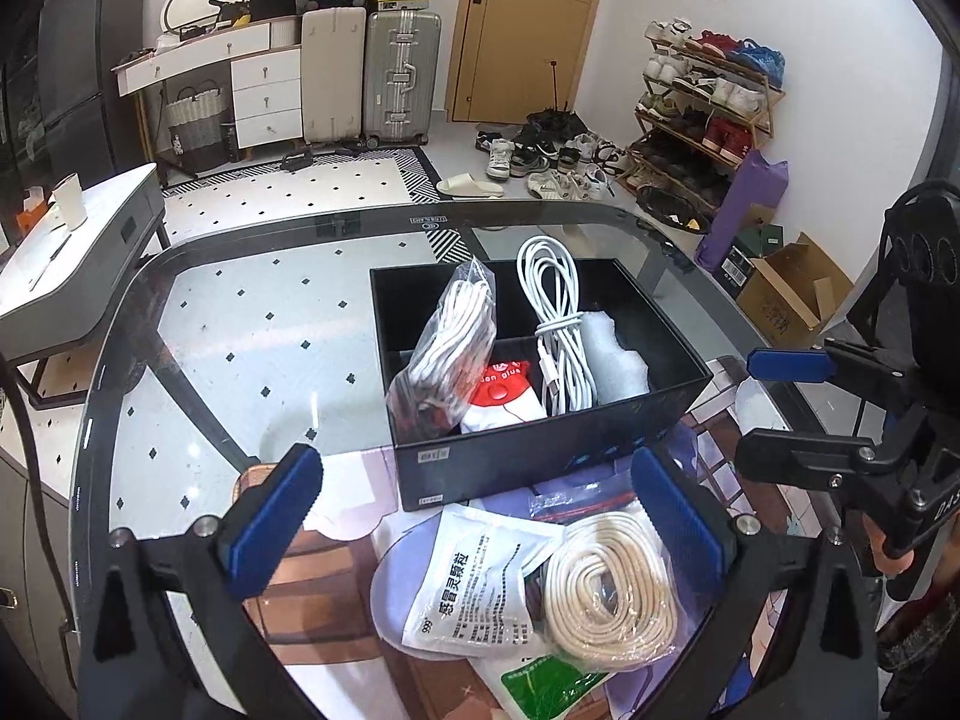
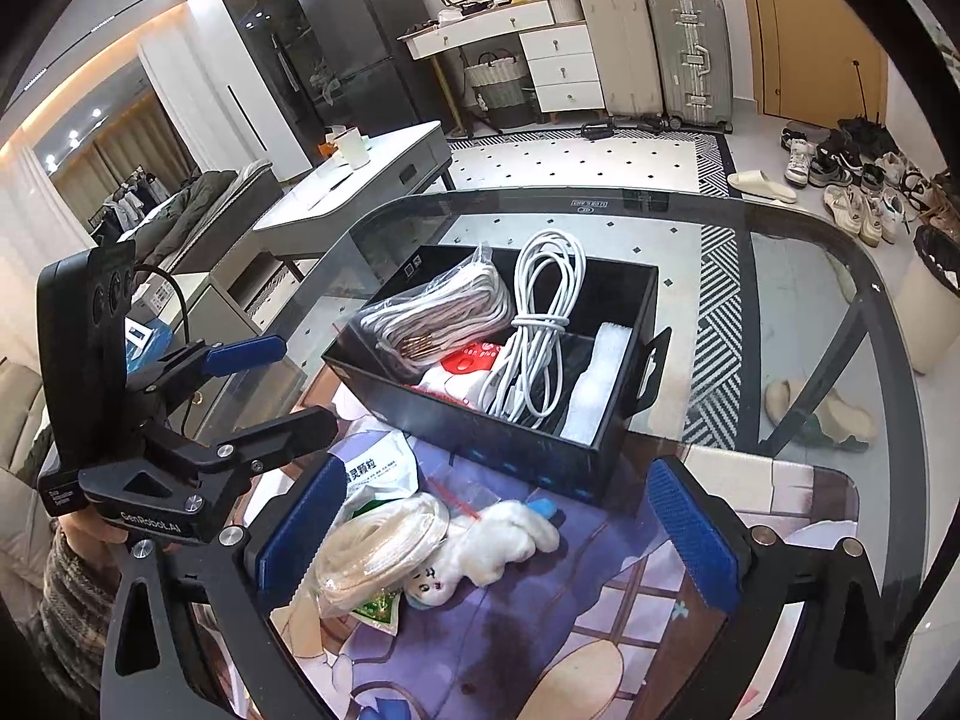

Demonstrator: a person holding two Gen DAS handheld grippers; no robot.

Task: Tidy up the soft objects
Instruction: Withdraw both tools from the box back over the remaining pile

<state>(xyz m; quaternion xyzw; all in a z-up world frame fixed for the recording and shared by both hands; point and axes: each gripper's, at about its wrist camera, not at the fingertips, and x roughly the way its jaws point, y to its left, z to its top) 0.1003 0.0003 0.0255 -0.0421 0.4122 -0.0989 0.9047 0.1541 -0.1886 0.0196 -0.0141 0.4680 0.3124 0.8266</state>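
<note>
A black box (image 1: 540, 456) stands on the glass table and holds a bagged grey cord bundle (image 1: 450, 342), a white cable (image 1: 555, 324), a red-and-white packet (image 1: 501, 390) and white foam (image 1: 612, 354). In front of it, on the purple mat, lie a wrapped cream rope coil (image 1: 612, 588), a white sachet (image 1: 480, 576) and a green packet (image 1: 540, 684). The right wrist view adds a white plush toy (image 2: 486, 546) beside the coil (image 2: 372, 552). My left gripper (image 1: 477, 516) hangs open above the coil and sachet. My right gripper (image 2: 498, 534) is open over the plush, gripping nothing.
The other gripper shows in each view: the right one (image 1: 780, 405) beside the box, the left one (image 2: 288, 390) held by a hand in a plaid sleeve (image 2: 72, 600). The glass table's rim (image 2: 540, 198) curves beyond the box. A white side table (image 1: 78, 264) stands left.
</note>
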